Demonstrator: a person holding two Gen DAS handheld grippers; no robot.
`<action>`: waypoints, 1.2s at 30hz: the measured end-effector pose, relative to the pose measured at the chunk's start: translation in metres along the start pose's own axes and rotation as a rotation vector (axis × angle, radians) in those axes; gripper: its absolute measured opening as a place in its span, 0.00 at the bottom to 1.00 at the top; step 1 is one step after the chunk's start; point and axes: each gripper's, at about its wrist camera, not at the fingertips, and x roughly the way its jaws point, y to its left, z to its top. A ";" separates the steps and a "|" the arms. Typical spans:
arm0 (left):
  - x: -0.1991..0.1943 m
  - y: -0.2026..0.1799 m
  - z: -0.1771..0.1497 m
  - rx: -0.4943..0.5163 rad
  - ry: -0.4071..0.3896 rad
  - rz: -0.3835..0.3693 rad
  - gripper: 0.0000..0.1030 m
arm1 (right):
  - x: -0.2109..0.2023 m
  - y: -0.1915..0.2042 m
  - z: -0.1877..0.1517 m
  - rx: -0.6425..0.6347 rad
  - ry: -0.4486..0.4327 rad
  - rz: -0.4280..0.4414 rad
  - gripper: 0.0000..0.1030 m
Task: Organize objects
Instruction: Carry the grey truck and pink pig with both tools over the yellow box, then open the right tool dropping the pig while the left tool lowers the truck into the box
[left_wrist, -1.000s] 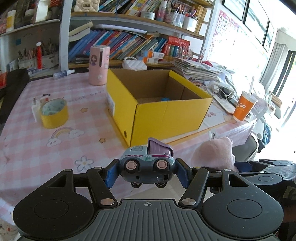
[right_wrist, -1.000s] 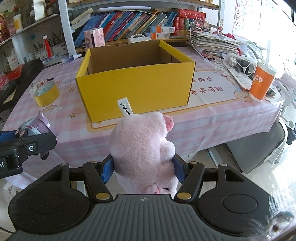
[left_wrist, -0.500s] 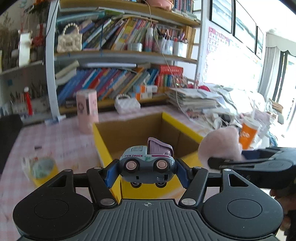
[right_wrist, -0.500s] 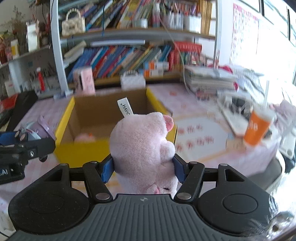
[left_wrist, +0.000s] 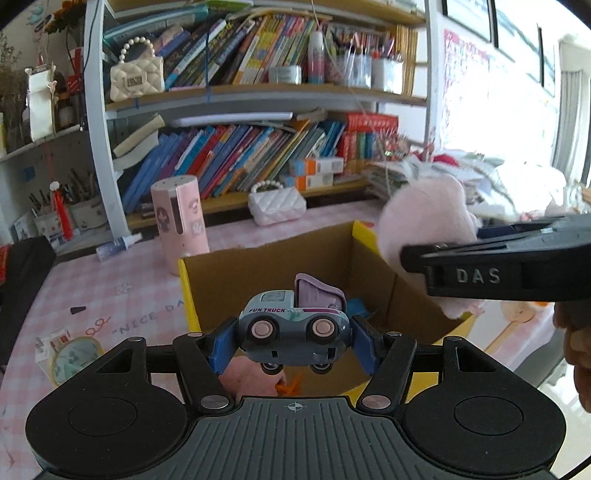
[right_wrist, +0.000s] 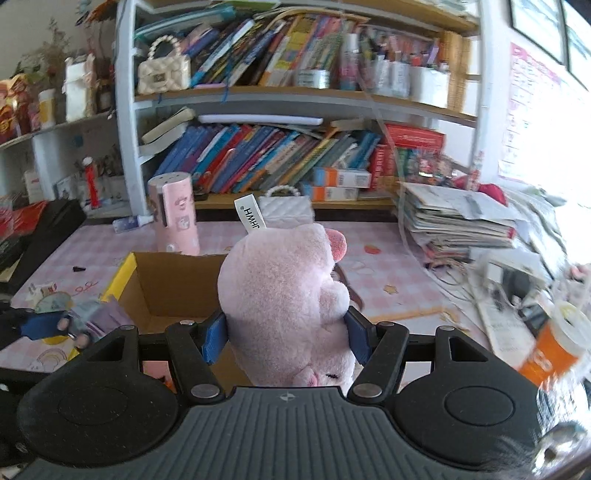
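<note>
Both tools are loaded. Left gripper (left_wrist: 293, 338) is clamped on the toy truck (left_wrist: 293, 326), its blue pads pressing the truck's two ends, and it hangs over the open yellow box (left_wrist: 186, 288) — the box mouth fills the view from 10 to 2 o'clock beyond the truck. Right gripper (right_wrist: 286, 334) squeezes the pink plush pig (right_wrist: 284, 295) at the waist; in the left wrist view that same plush sits at 2 o'clock, over the box's right rim.

Inside the box, something pink and an orange piece show at 6 o'clock under the truck, and a blue item lies at 3 o'clock of it, so some sorting looks already done. Neither held toy is in the box yet; my judgement is that both drops are the step in hand.

Out on the checked tablecloth (left_wrist: 110, 284), a yellow tape roll (left_wrist: 72, 360) with a small carton beside it lies at 9 o'clock, and a pink cylinder (left_wrist: 181, 225) stands at 11 o'clock behind the box — whether these belong in the box too I cannot tell.
</note>
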 end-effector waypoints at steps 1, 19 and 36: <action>0.005 -0.001 0.000 0.005 0.008 0.011 0.62 | 0.005 0.001 0.001 -0.014 0.005 0.013 0.60; 0.060 -0.010 -0.004 0.025 0.131 0.103 0.62 | 0.104 0.024 -0.001 -0.241 0.177 0.185 0.61; 0.065 -0.006 -0.005 0.001 0.141 0.104 0.69 | 0.137 0.025 0.003 -0.224 0.305 0.247 0.65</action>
